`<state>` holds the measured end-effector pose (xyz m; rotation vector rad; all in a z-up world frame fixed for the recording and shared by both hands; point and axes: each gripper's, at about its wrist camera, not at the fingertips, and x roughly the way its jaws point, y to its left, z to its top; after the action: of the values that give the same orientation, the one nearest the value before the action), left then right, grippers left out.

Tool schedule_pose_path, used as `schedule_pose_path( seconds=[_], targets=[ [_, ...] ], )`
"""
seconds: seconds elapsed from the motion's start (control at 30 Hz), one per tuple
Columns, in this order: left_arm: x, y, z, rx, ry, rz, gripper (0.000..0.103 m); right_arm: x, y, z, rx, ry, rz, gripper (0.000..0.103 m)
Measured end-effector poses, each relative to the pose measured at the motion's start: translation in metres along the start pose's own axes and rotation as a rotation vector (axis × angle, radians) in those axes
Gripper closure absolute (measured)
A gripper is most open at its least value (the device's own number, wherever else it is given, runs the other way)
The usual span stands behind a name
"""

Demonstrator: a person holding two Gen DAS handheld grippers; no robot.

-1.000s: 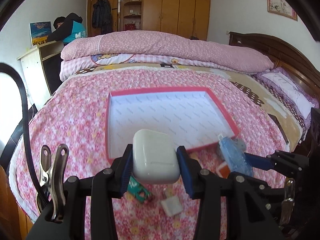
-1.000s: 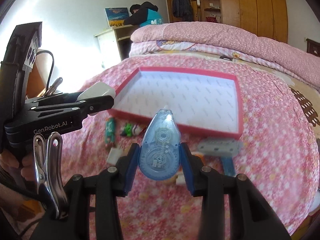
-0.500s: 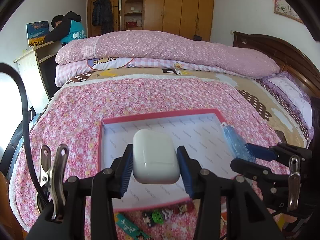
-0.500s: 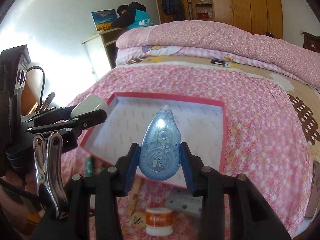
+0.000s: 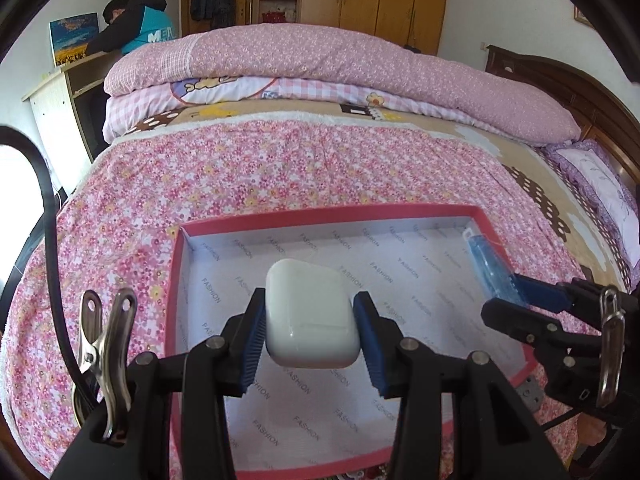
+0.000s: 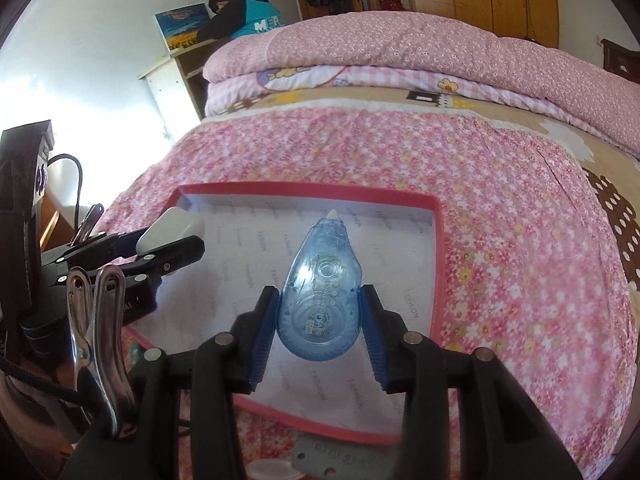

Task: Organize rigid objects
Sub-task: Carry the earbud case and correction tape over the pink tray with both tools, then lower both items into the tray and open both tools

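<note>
A shallow red-rimmed box lid (image 5: pixel 328 213) with white printed lining lies on the flowered bedspread; it also shows in the right wrist view (image 6: pixel 438 264). My left gripper (image 5: pixel 310 330) is shut on a white earbud case (image 5: pixel 308 312) and holds it above the lid's near left part. My right gripper (image 6: pixel 320 320) is shut on a blue translucent correction tape dispenser (image 6: pixel 320 292) above the lid's near middle. Each gripper shows in the other's view: the right one with the dispenser (image 5: pixel 494 270) at the lid's right rim, the left one with the case (image 6: pixel 170 230) at its left rim.
A grey metal piece (image 6: pixel 332 454) and a small round white thing (image 6: pixel 272 472) lie on the bedspread just in front of the lid. Folded pink quilts (image 5: pixel 320 56) lie across the far side of the bed. A desk with a person (image 5: pixel 136 24) stands at the back left.
Both grippers have moved forward over the lid with their objects held. The small items on the bedspread in front of the lid have dropped out of view.
</note>
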<state>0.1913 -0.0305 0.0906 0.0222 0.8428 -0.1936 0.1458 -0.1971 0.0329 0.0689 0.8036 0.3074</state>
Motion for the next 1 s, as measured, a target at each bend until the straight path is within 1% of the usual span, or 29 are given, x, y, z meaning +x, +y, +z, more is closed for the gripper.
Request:
schedule_pose_path(
  seconds=[0.23,0.37,0.57,0.67,0.77,0.83,0.87,1.0],
  targets=[
    [0.024,0.002,-0.002,-0.005,0.037,0.013,0.057,0.02,-0.004,0.0,0.0,0.044,-0.04,0.061],
    [0.032,0.004,-0.005,-0.008,0.056,0.015,0.057,0.026,-0.005,0.0,0.002,0.056,-0.043,0.061],
    [0.037,0.008,-0.004,-0.011,0.069,0.062,0.055,0.034,-0.003,0.002,0.003,0.065,-0.055,0.061],
    [0.035,0.01,-0.002,-0.024,0.069,0.069,0.055,0.035,-0.004,0.004,0.005,0.063,-0.067,0.061],
    [0.028,0.011,-0.002,-0.032,0.059,0.069,0.055,0.032,-0.003,0.004,0.006,0.062,-0.059,0.06],
    [0.022,0.01,-0.001,-0.028,0.054,0.072,0.055,0.027,-0.002,0.004,0.004,0.053,-0.059,0.054],
    [0.018,0.01,-0.001,-0.026,0.05,0.072,0.055,0.024,-0.001,0.004,0.006,0.048,-0.062,0.053],
    [0.005,0.008,-0.004,-0.033,0.045,0.065,0.055,0.011,0.003,0.002,0.015,0.031,-0.053,0.052]
  ],
)
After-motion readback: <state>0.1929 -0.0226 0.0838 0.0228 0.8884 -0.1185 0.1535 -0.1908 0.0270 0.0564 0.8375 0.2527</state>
